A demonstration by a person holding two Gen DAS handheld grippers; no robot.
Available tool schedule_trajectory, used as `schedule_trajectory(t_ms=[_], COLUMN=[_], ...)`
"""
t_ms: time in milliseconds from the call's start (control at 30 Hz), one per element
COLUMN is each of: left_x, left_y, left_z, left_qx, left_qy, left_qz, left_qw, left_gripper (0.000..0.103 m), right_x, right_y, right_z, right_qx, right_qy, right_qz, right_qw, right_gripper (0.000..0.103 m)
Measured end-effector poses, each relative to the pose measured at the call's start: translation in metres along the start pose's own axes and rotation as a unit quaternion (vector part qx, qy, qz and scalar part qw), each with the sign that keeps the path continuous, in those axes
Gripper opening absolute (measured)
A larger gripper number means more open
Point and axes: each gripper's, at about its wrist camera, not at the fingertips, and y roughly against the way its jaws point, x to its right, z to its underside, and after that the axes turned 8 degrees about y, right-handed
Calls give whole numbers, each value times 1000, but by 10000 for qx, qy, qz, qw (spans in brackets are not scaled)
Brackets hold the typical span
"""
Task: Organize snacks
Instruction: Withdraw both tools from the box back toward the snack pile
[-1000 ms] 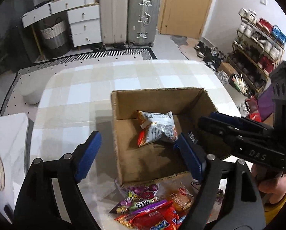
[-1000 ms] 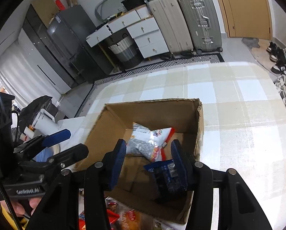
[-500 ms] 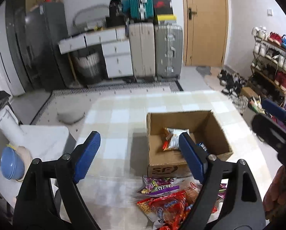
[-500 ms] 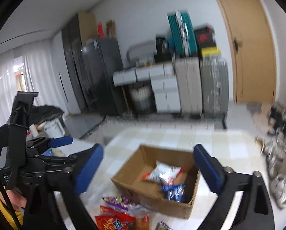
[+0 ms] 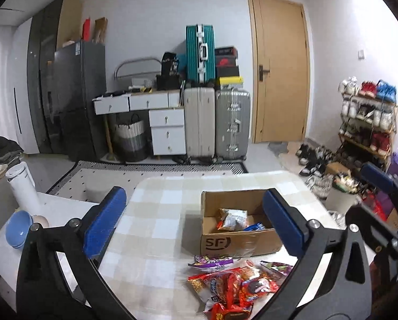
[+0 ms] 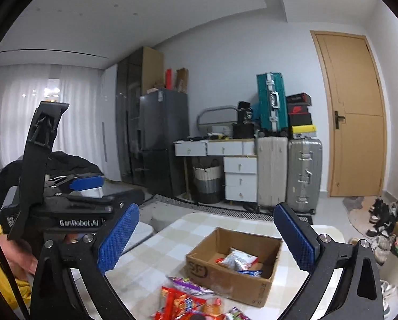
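Note:
An open cardboard box [image 5: 241,242] [image 6: 225,277] stands on the checked table [image 5: 151,226]. Inside it lie a silver snack bag [image 5: 232,218] [image 6: 238,260] and a dark blue packet [image 5: 254,226] [image 6: 249,273]. A pile of red and purple snack packs [image 5: 233,285] [image 6: 183,304] lies on the table in front of the box. My left gripper [image 5: 193,197] hovers well back from the box, its jaws opening with nothing between them. My right gripper [image 6: 206,213] is open and empty, also raised and back from the box.
A low white side table [image 5: 65,208] with a blue bowl [image 5: 19,229] and a white flask [image 5: 21,184] stands to the left. Suitcases [image 5: 217,122], drawers and a dark fridge line the far wall. A shoe rack [image 5: 366,122] fills the right side.
Both grippers pulled back and up from the box. The right gripper let go of the dark blue packet, which now lies in the box. Both pairs of jaws spread wider.

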Motion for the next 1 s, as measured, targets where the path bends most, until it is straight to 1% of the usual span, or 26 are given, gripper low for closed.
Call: schedule_trajectory(t_ms=[67, 100, 167, 233, 333, 367, 467, 533, 633, 800, 867, 1000], left_x=[-4, -6, -9, -13, -17, -19, -24, -28, -36, -51, -53, -49], left_y=[17, 25, 34, 42, 45, 46, 40, 29, 7, -32, -45, -59], left_z=[5, 9, 15, 25, 45, 51, 75, 91, 119, 153, 161, 170], left_qx=[125, 172, 201, 200, 120, 114, 26, -137, -601, -1270, -1385, -1454], left_qy=[64, 65, 51, 62, 7, -4, -7, 10, 155, 406, 444, 381], left_qz=[26, 23, 55, 133, 394, 407, 308, 269, 290, 250, 233, 301], left_qw=[9999, 9998, 9998, 9997, 9992, 9991, 9995, 9995, 9976, 9908, 9891, 9882], left_gripper=[103, 103, 103, 103, 103, 103, 103, 103, 103, 102, 102, 102], right_x=[-4, -6, -6, -8, -11, -13, -12, -13, -13, -13, -15, -15], right_y=[8, 13, 22, 26, 33, 36, 38, 34, 29, 18, 15, 8], right_z=[3, 6, 13, 18, 29, 35, 50, 62, 86, 116, 124, 135], right_qx=[-12, -11, 34, 33, -5, 0, -109, -268, -507, -918, -985, -1068], right_qy=[-93, -194, -408, -482, -420, -416, -471, -503, -561, -651, -672, -632], right_qz=[35, -65, -208, -168, -52, 8, -44, -34, 29, 63, -16, 40], right_qw=[9999, 9998, 9989, 9987, 9991, 9991, 9988, 9984, 9971, 9936, 9929, 9923], right_gripper=[103, 103, 103, 103, 103, 103, 103, 103, 103, 103, 103, 103])
